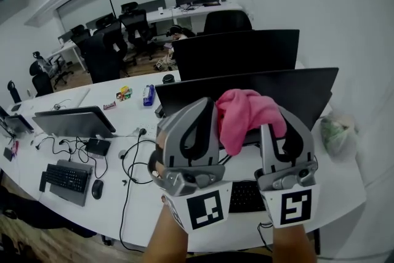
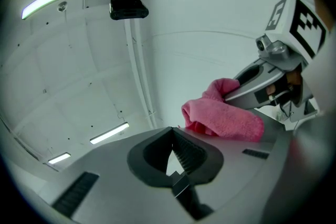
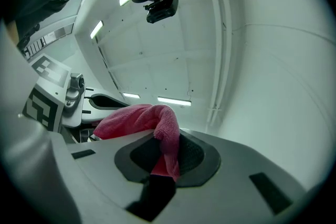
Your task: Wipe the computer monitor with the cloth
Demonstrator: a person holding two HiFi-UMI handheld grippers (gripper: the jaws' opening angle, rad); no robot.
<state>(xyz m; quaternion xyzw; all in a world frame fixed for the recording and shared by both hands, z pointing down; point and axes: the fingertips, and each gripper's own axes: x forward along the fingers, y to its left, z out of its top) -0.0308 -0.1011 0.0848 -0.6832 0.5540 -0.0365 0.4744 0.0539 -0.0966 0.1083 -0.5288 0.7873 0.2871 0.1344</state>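
**Right gripper (image 1: 278,123) clamps cloth (image 1: 243,113) before monitor (image 1: 308,90)**

We see its jaws pinched tight on the pink cloth, which hangs before the near monitor's top edge. We cannot tell if it touches the screen. Left gripper (image 1: 206,109) sits just beside the cloth, jaws closed, empty.

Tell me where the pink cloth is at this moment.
In the head view the pink cloth hangs centre-right, pinched between the jaws of the right gripper, raised in front of the nearest monitor, beside the left gripper.
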